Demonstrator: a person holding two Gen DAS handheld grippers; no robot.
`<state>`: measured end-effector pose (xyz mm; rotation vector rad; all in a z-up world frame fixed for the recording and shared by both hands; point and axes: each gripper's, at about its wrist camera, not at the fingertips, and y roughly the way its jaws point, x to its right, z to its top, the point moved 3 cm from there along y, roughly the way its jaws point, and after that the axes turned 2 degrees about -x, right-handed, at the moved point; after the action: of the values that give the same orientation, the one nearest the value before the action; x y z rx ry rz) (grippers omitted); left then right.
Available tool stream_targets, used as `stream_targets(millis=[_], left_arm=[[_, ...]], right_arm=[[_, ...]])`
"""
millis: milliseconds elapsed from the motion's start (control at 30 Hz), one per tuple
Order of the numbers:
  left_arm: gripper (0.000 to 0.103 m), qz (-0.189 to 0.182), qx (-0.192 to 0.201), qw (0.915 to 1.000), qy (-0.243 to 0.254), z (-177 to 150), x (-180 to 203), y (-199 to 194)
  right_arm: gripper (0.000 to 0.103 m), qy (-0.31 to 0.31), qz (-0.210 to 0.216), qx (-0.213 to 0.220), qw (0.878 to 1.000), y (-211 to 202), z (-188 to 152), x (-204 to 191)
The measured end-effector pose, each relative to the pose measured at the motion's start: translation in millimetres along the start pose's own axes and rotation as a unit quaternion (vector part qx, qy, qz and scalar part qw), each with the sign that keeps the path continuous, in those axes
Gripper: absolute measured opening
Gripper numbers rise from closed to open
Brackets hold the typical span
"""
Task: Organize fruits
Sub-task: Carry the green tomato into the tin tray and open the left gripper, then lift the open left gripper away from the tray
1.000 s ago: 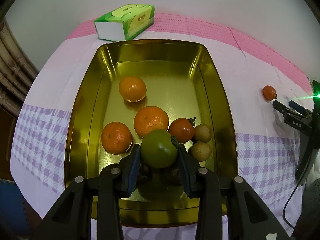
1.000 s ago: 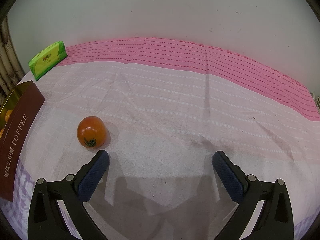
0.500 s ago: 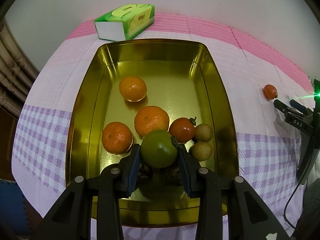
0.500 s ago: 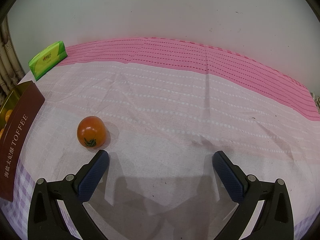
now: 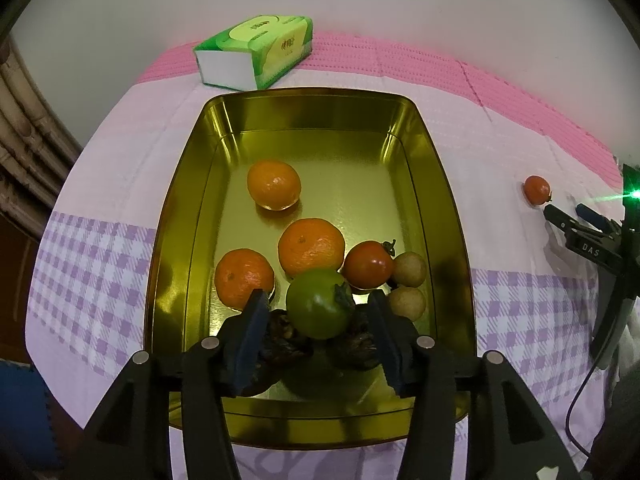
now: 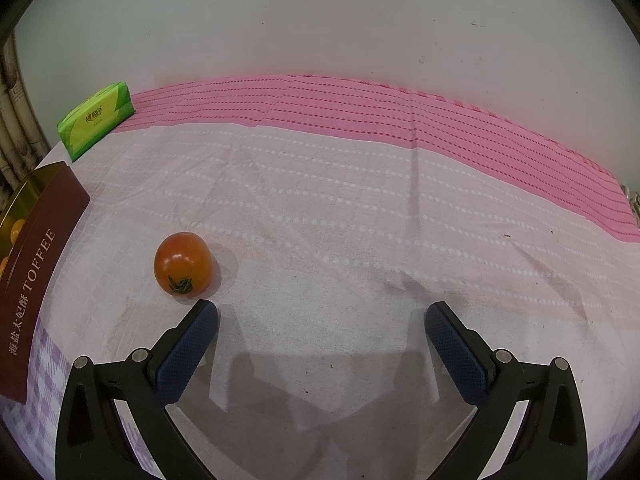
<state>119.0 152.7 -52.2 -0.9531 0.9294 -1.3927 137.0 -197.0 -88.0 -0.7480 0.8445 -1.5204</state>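
A gold tin tray holds three oranges, a red tomato, two small tan fruits and some dark wrinkled fruits. A green tomato rests on the dark fruits, between the jaws of my left gripper. Those jaws are opening, and a gap shows on each side of the fruit. My right gripper stands wide open over the cloth with nothing in it. Another red tomato lies just ahead of its left finger.
A green tissue pack lies behind the tray near the wall. The tray's maroon side, lettered TOFFEE, stands at the left of the right wrist view. Pink and lilac-checked cloth covers the table. A cable hangs at the right edge.
The left jaws have spread away from the green tomato, which now sits free on the dark fruits. The right gripper and the red tomato on the cloth have not moved.
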Motion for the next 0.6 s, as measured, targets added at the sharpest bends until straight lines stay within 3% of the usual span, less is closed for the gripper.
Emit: stream_targets(millis=[167, 300, 600], left_arm=[[0.052, 0.001, 0.004, 1.0, -0.001, 0.5, -0.2, -1.6], [0.064, 0.0, 0.009, 1.0, -0.003, -1.9, -1.2, -5.8], [0.064, 0.008, 0.025, 0.9995, -0.015, -9.5, -11.0, -22.8]], right_arm=[[0.103, 0.0, 0.0, 0.0, 1.0, -1.1, 0.9, 0.0], [0.103, 0.0, 0.0, 0.0, 1.0, -1.1, 0.8, 0.0], [0.103, 0.0, 0.0, 0.0, 1.0, -1.4, 0.7, 0.2]])
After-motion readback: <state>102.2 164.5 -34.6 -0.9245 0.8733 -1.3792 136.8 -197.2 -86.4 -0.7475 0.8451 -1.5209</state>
